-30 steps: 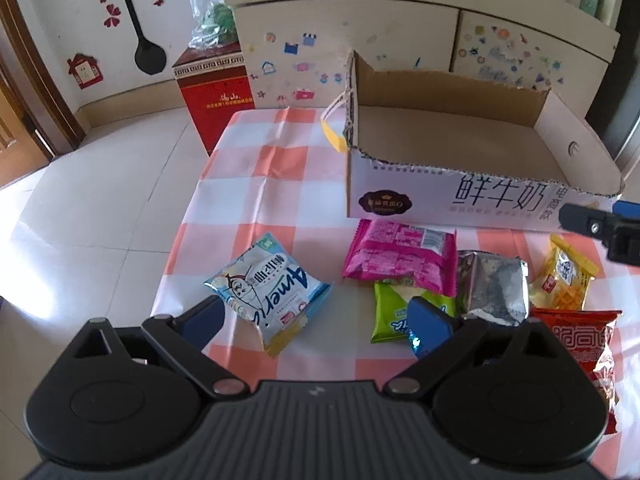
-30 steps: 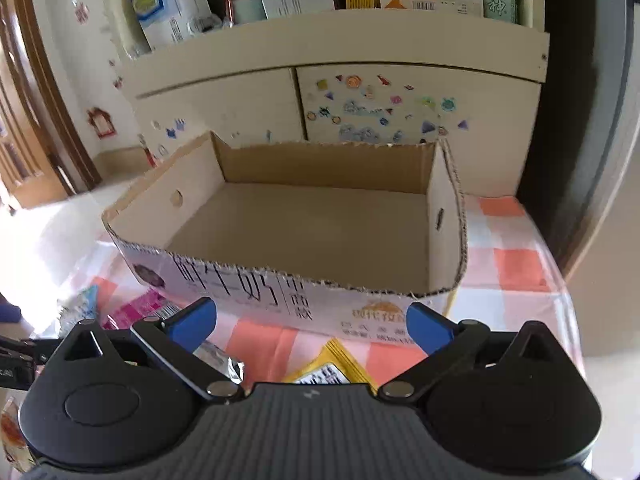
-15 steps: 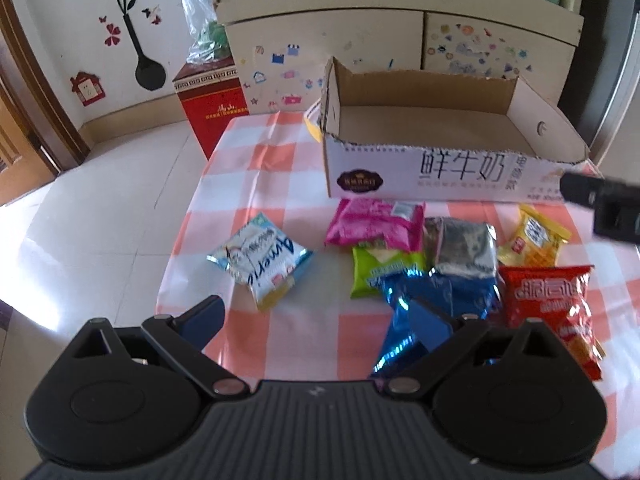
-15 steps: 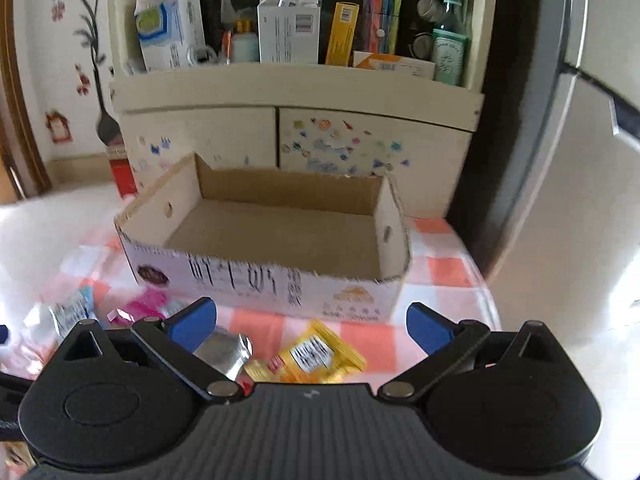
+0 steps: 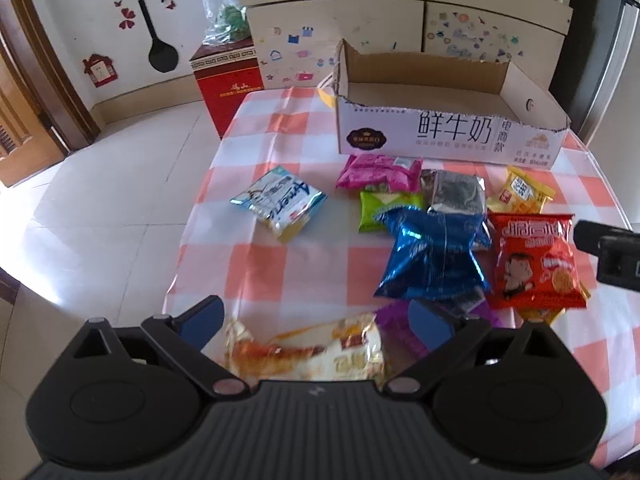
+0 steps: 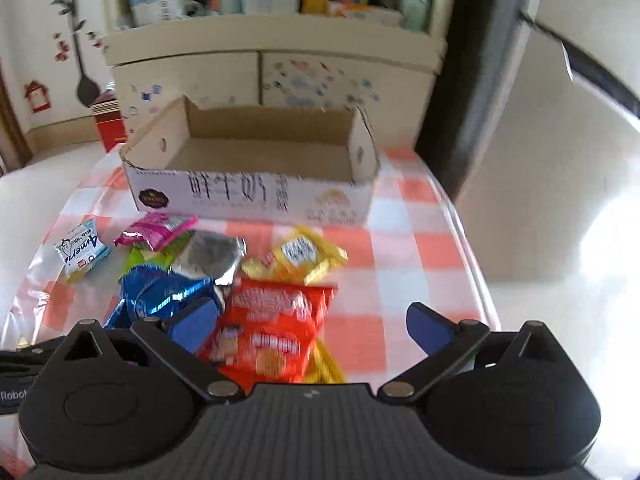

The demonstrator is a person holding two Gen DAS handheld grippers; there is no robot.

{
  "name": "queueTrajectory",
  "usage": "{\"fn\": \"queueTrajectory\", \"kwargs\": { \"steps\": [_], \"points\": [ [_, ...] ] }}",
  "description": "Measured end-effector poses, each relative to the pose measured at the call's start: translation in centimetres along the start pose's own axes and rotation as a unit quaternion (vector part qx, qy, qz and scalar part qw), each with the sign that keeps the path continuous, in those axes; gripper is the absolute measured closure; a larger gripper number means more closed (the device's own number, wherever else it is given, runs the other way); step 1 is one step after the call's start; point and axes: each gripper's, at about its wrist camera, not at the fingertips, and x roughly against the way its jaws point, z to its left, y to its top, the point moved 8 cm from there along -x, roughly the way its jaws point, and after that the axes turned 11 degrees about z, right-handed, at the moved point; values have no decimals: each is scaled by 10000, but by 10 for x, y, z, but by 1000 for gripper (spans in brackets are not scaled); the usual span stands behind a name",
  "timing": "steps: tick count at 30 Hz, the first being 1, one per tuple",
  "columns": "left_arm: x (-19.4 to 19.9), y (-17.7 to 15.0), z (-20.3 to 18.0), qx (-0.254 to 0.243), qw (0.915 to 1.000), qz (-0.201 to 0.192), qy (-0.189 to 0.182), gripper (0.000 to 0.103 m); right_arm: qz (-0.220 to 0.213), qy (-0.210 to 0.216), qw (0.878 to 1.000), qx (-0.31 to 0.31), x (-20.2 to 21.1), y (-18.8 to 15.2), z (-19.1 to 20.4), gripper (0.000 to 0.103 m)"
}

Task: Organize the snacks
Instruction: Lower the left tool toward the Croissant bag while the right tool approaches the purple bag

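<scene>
Both cameras have pulled back and risen since the earlier frames, so the whole spread of snacks now shows where before only the far packets and the box did. In the left wrist view, the left tongs (image 5: 316,316) are held wide apart and empty, hovering over the near edge of the table (image 5: 304,264), which wears an orange and white checked cloth. Directly between their blue fingertips, at 6 o'clock in that view, lies a pale yellow and orange packet (image 5: 308,350), its long axis running 9 to 3 o'clock, across the line of the fingers, so by my judgement this is the nearest grab for the left hand. Beyond it, toward 1 o'clock, a blue foil bag (image 5: 434,256) lies partly over a green packet (image 5: 386,206) and a silver packet (image 5: 454,194); a pink packet (image 5: 378,170) sits just behind them, and a white and blue packet (image 5: 280,202) lies apart at 11 o'clock. At 12 o'clock stands the open cardboard box (image 5: 448,136), apparently empty, the likely home for the snacks. In the right wrist view, which is blurred, the right tongs (image 6: 312,326) are likewise spread open with nothing held. A red chip bag (image 6: 268,328) lies between and just ahead of their fingertips, long axis pointing roughly 12 to 6 o'clock, with a yellow packet (image 6: 298,254) just past it at 12 o'clock, before the box. The right hand is nearer the red bag, the left nearer the pale packet.
</scene>
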Motion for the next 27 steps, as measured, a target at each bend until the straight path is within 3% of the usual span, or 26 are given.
{"fn": "queueTrajectory", "kwargs": {
  "steps": [9,27],
  "points": [
    [13,-21,5,35,10000,-19,75,4,486,26,9984,-273,6,-33,4,0],
    [15,-21,5,118,9999,-49,56,4,628,-116,9977,217,6,-49,31,0]
  ]
}}
